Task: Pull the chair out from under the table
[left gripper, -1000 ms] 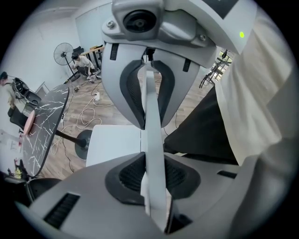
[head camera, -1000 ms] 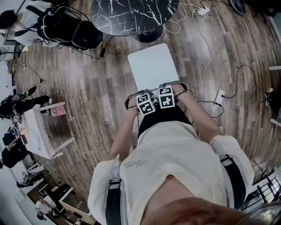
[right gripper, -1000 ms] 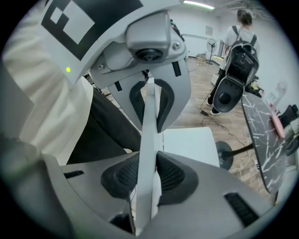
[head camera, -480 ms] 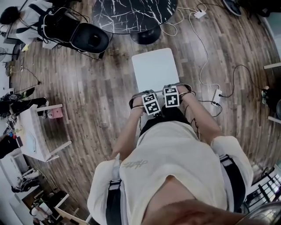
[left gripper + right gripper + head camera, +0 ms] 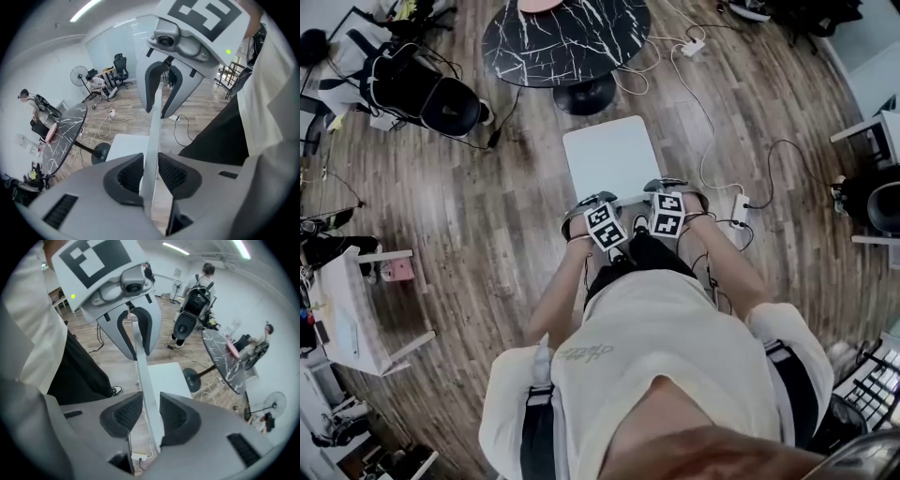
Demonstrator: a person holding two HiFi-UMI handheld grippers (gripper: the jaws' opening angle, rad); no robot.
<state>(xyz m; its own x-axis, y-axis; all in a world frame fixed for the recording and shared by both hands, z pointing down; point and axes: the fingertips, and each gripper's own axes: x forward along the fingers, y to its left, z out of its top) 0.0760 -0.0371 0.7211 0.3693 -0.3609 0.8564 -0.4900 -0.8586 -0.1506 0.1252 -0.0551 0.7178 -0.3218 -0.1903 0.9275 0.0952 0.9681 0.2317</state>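
Observation:
The white chair stands clear of the round black marble table (image 5: 565,39), its seat (image 5: 614,159) facing the table. Both grippers sit on the thin top edge of the chair's backrest (image 5: 630,199). My left gripper (image 5: 598,201) straddles that edge (image 5: 151,140); its pads (image 5: 133,176) still touch it while the jaws are opening. My right gripper (image 5: 662,189) has the same edge (image 5: 149,380) between its pads (image 5: 176,416), with a thin gap showing as its jaws open. Each gripper view shows the other gripper further along the edge.
A power strip (image 5: 737,208) and loose cables lie on the wood floor right of the chair. A black bag and gear (image 5: 422,89) sit at the upper left, a small white stand (image 5: 356,300) at the left. The person's legs stand right behind the backrest.
The chair has come further from the table, so the gap between seat and table base has grown. Both grippers rose a little with the backrest and tilted.

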